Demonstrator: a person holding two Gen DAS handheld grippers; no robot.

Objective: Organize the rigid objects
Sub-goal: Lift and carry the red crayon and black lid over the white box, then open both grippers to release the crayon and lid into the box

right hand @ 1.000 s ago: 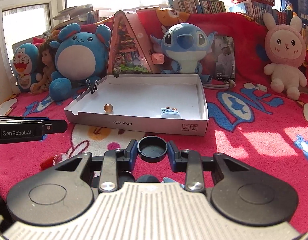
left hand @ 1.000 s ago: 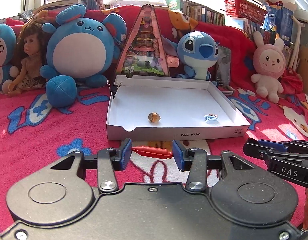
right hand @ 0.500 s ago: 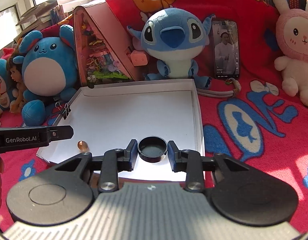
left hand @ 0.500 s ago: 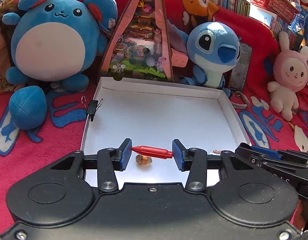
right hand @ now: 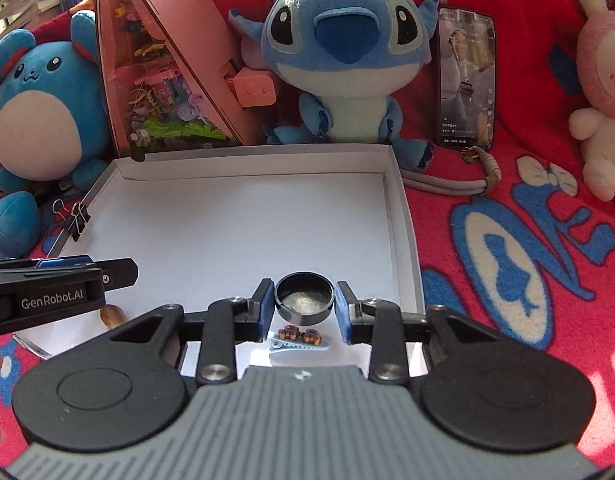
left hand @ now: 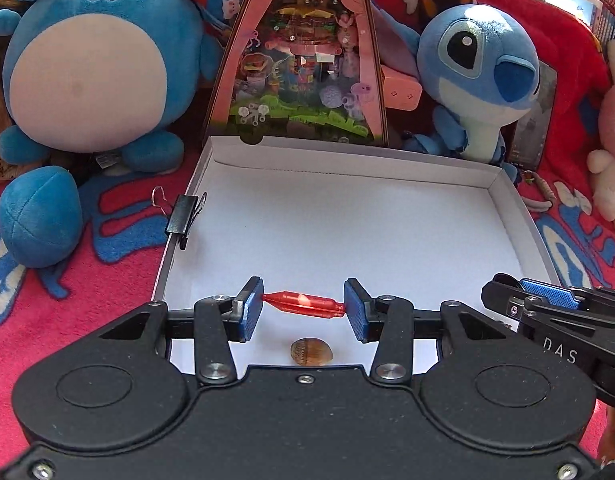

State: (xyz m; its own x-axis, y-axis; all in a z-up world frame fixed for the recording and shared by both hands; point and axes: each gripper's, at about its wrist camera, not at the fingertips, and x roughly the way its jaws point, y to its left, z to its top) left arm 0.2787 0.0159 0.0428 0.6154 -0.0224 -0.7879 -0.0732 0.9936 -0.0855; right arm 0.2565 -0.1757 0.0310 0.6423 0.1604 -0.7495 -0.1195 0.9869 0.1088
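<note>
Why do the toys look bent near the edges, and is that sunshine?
Left wrist view: the fisheye lens bows the white box rim; sunlight glints on the red piece. Right wrist view: plush toys stretch at the corners; hard shadows under the black cap; the phone stays sharp.

Hard daylight floods both views, bleaching the white floor of the cardboard tray (left hand: 347, 220) almost to glare. Sunlit patches fall across the red blanket (right hand: 507, 240) at right. Short, crisp shadows sit under the tray's small items. Fisheye lenses bow the edges and darken the corners; the centre is sharp, without motion blur.
</note>
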